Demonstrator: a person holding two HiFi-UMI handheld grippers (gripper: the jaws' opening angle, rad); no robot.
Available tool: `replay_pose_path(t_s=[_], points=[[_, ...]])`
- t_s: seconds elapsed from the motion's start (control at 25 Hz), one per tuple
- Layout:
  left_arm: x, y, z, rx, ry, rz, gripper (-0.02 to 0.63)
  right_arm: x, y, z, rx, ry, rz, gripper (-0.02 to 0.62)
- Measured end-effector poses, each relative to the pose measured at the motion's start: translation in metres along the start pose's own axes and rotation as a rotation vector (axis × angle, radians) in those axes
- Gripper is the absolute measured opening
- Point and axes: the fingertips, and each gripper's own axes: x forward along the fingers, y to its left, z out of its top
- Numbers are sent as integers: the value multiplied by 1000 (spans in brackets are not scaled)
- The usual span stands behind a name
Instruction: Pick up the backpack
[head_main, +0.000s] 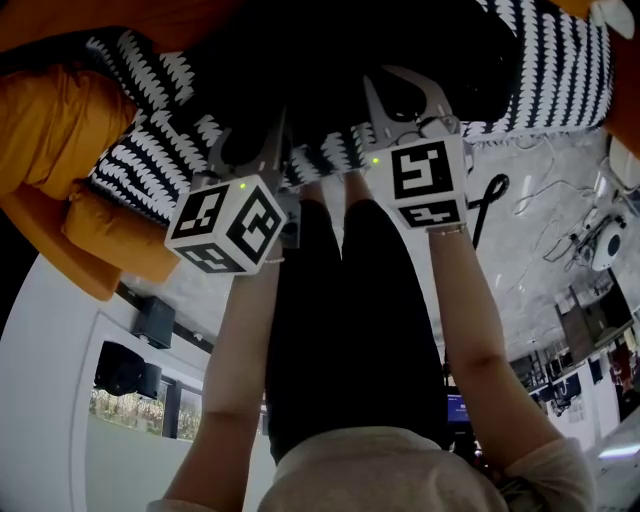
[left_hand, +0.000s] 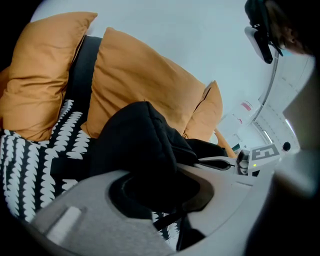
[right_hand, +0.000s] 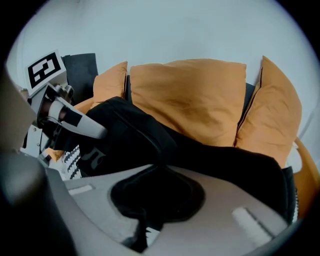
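Orange cushions (right_hand: 187, 100) lean upright, side by side, against a pale wall (right_hand: 165, 30), with a black-and-white patterned throw (head_main: 160, 140) spread in front of them. Nearby, a black cable (head_main: 497, 187) lies looped on the light, mottled floor (head_main: 540, 230).

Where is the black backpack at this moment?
In the head view, the black fabric backpack lies at top centre on the black-and-white patterned cover, to the right of the orange cushions.
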Motion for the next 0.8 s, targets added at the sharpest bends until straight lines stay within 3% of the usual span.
replay_pose_path(t_s=[0.2, 0.48, 0.8], points=[[-10, -13, 9, -30, -52, -21, 78, -21, -2, 12, 94, -60, 24, 21], [-27, -32, 19, -87, -82, -93, 74, -52, -6, 30, 128, -131, 0, 20], [-71, -55, 46, -81, -122, -128, 72, -97, 0, 54, 114, -146, 20, 20]])
